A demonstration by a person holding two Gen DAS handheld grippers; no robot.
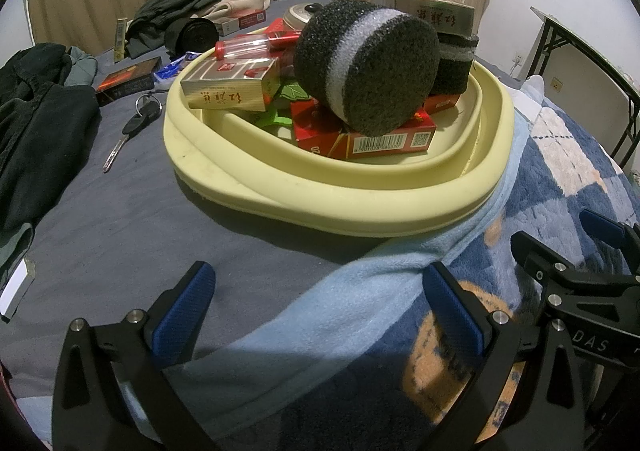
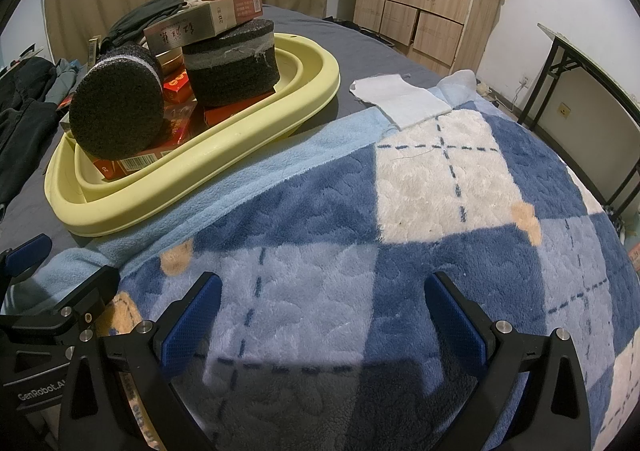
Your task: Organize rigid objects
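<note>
A pale yellow basin (image 1: 340, 203) (image 2: 256, 131) sits on the bed, piled with things. A dark round sponge with a grey stripe (image 1: 368, 63) (image 2: 116, 107) lies on its side on red boxes (image 1: 368, 135). A second dark sponge (image 2: 232, 59) stands behind with a silver carton (image 2: 188, 29) on top. Another silver carton (image 1: 232, 85) and a clear red-capped bottle (image 1: 244, 47) lie in the basin. My left gripper (image 1: 320, 315) is open and empty, in front of the basin. My right gripper (image 2: 324, 323) is open and empty over the blanket.
Keys (image 1: 136, 123), a red-black box (image 1: 128, 81) and dark clothes (image 1: 36, 123) lie on the grey sheet left of the basin. A blue checked blanket (image 2: 420, 231) covers the right side, with a white cloth (image 2: 400, 99) beyond. A folding table (image 2: 592, 67) stands right.
</note>
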